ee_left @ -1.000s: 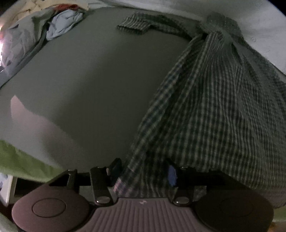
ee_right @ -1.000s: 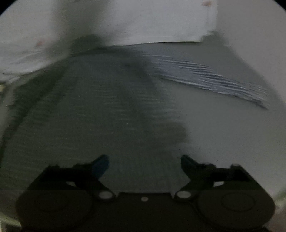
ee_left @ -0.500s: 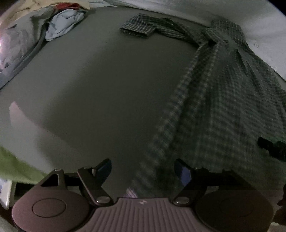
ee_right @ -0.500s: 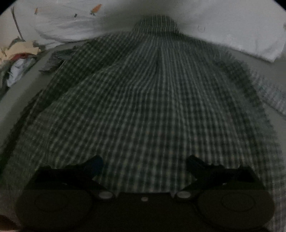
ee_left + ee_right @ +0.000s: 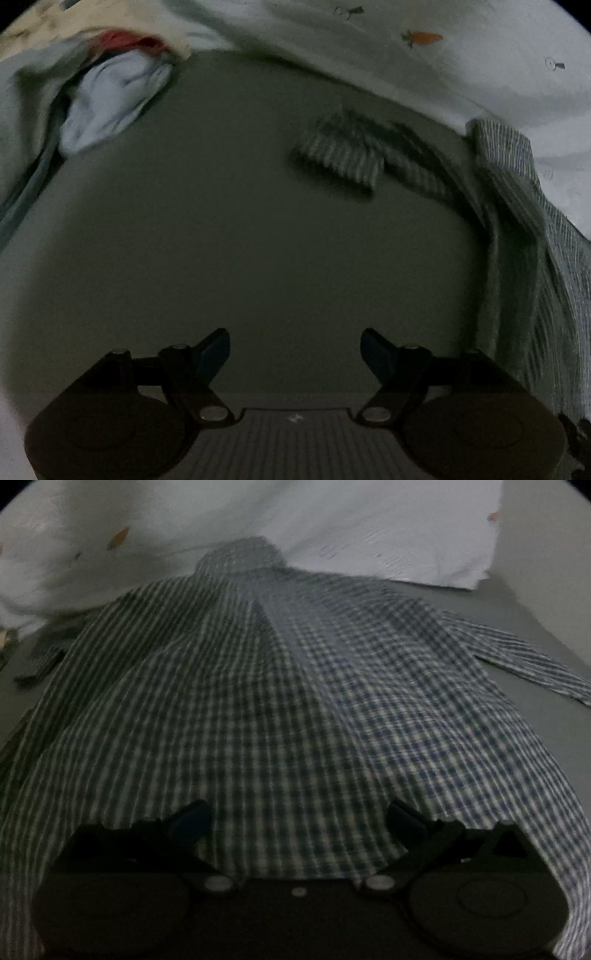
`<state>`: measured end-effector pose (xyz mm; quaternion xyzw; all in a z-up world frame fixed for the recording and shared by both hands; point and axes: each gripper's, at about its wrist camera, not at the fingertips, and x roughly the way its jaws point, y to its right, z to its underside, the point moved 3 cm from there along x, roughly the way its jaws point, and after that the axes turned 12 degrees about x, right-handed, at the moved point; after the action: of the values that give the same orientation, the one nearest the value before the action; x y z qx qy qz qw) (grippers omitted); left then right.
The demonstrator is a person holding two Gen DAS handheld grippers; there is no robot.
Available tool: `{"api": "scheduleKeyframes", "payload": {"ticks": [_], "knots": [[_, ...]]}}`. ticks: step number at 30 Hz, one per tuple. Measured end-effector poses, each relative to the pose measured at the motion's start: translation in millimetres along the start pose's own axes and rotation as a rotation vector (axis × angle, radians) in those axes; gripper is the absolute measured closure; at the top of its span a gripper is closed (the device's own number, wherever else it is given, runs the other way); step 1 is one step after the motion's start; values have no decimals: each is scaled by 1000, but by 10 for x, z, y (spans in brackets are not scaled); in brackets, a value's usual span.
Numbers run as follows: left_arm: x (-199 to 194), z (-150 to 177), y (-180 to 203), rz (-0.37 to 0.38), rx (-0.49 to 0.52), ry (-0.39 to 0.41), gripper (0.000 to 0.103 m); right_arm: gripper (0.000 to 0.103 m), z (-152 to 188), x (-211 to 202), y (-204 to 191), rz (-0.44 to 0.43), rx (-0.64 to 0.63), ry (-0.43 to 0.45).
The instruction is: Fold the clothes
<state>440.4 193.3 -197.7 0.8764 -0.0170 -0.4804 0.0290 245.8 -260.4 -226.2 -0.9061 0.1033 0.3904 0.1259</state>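
The light is dim. A smooth grey-green bed surface (image 5: 236, 236) spreads wide. Along its far edge lies a white quilt printed with small orange carrots (image 5: 424, 55). At the far left sits a heap of crumpled pale blue, red and cream laundry (image 5: 110, 99).

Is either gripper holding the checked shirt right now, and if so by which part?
Nothing is held. The left gripper is open over bare bed surface; the right gripper is open above the checked shirt, jaws apart and not pinching cloth.
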Motion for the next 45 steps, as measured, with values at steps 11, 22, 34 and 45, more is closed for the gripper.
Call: {"api": "scheduleKeyframes", "payload": {"ticks": [11, 22, 34, 45], "knots": [[903, -1262, -146, 124, 115, 77, 21, 0, -23, 24, -114, 91, 92, 14], [1044, -1280, 203, -92, 202, 164, 89, 0, -42, 84, -164, 151, 151, 32], [-1000, -818, 150, -831, 582, 750, 90, 0, -24, 106, -149, 134, 137, 71], [2, 929, -98, -721, 809, 125, 81, 0, -32, 134, -151, 127, 127, 100]]}}
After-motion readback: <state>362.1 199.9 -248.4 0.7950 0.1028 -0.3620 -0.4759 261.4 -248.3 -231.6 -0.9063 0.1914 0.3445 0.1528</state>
